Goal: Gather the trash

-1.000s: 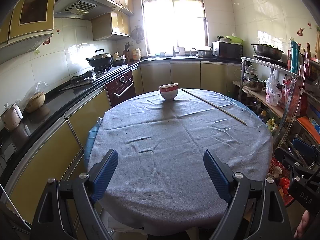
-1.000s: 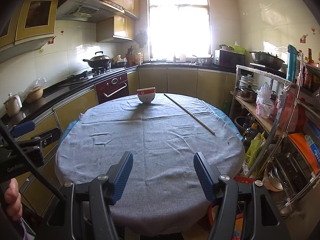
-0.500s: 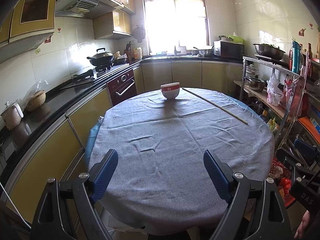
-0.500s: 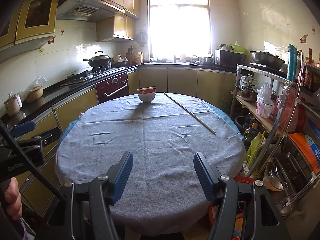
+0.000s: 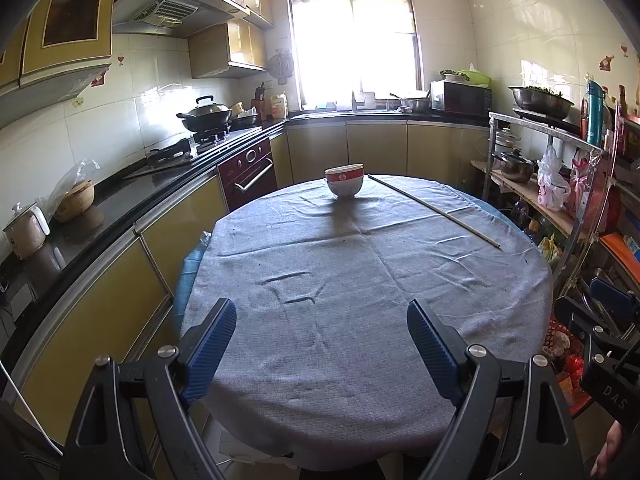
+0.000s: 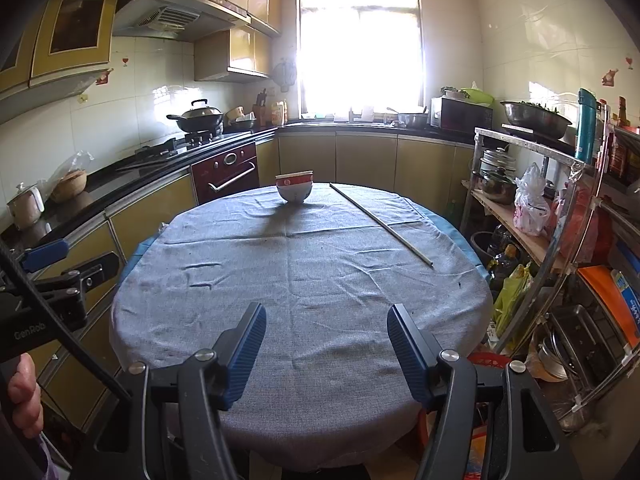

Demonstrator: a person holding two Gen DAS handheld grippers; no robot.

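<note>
A round table under a grey cloth (image 5: 360, 280) (image 6: 304, 280) fills both views. At its far side stands a white bowl with a red band (image 5: 344, 185) (image 6: 294, 190), and a long thin stick (image 5: 434, 210) (image 6: 380, 224) lies slanted to the right of it. My left gripper (image 5: 322, 340) hovers open over the near edge of the table, nothing between its blue pads. My right gripper (image 6: 326, 344) is open too, likewise at the near edge and holding nothing. Both are far from the bowl and the stick. No obvious trash shows on the cloth.
A black counter with a wok (image 5: 206, 114), stove and a red oven (image 5: 248, 172) runs along the left. A metal rack (image 6: 560, 240) crowded with pots, bags and bottles stands close on the right. The other gripper and a person's hand (image 6: 24, 392) show at the left edge.
</note>
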